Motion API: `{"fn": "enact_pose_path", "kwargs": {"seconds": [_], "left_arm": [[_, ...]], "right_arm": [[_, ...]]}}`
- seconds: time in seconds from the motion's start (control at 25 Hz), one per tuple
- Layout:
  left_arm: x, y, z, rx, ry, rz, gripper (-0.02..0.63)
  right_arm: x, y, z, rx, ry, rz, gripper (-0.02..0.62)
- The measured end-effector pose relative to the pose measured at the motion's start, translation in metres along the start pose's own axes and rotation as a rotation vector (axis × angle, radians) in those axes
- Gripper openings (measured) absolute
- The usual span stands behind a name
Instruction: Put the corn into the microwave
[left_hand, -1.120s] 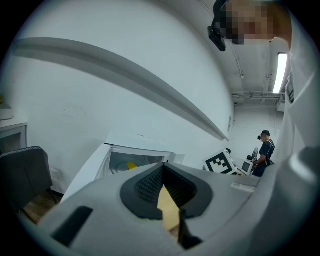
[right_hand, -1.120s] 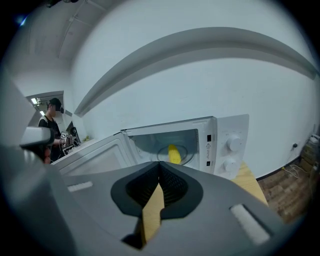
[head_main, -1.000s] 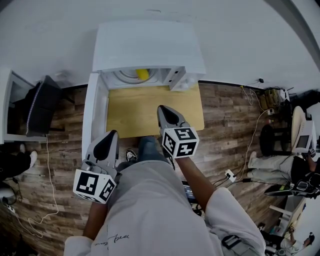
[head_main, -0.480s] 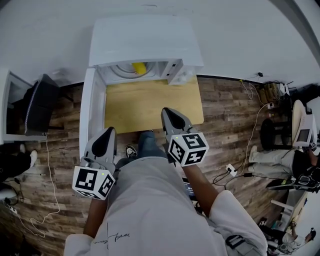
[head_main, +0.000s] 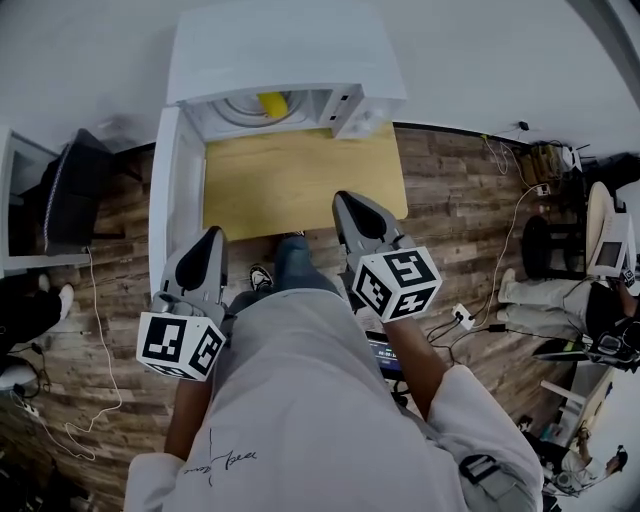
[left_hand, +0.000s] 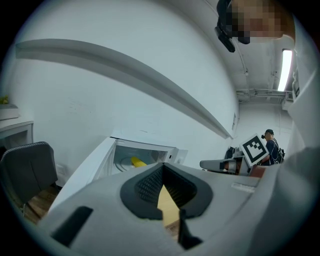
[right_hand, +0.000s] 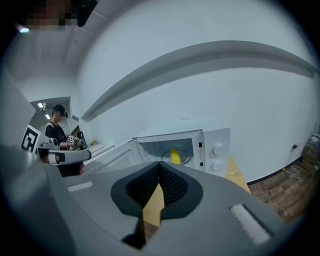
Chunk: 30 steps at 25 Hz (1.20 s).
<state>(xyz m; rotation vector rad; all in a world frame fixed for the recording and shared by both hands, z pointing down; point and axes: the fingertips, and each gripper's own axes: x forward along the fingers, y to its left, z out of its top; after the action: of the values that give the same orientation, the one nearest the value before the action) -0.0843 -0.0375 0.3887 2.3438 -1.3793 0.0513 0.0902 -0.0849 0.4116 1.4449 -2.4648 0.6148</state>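
The yellow corn (head_main: 272, 103) lies on the glass turntable inside the white microwave (head_main: 285, 50), whose door (head_main: 176, 200) hangs open to the left. It also shows in the left gripper view as corn (left_hand: 137, 161) and in the right gripper view as corn (right_hand: 175, 156). Both grippers are well short of the microwave, near my body. My left gripper (head_main: 212, 232) is shut and empty, left of the wooden table (head_main: 300, 185). My right gripper (head_main: 345, 197) is shut and empty over the table's near edge. In their own views, the left gripper (left_hand: 163, 166) and the right gripper (right_hand: 160, 164) point toward the open cavity.
A black chair (head_main: 65, 205) stands left of the microwave door. Cables and a power strip (head_main: 460, 348) lie on the wooden floor at the right, where another person (head_main: 560, 320) sits. The white wall runs behind the microwave.
My right gripper has drawn back from the microwave toward my body and risen a little. The left gripper has hardly moved. The corn stays inside.
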Motion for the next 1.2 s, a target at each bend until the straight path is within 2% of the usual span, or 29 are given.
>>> {"fn": "enact_pose_path", "kwargs": {"seconds": [0.32, 0.64, 1.2], "left_arm": [[-0.001, 0.005, 0.008, -0.019, -0.013, 0.03, -0.012], [0.0, 0.01, 0.011, -0.01, -0.013, 0.032, -0.013], [-0.002, 0.013, 0.003, -0.012, 0.023, 0.018, -0.012]], "right_arm": [[-0.008, 0.004, 0.0, -0.012, 0.009, 0.048, 0.011], [-0.011, 0.002, 0.005, 0.007, -0.008, 0.029, 0.011], [-0.011, 0.009, 0.0, -0.009, 0.024, 0.024, 0.011]]}}
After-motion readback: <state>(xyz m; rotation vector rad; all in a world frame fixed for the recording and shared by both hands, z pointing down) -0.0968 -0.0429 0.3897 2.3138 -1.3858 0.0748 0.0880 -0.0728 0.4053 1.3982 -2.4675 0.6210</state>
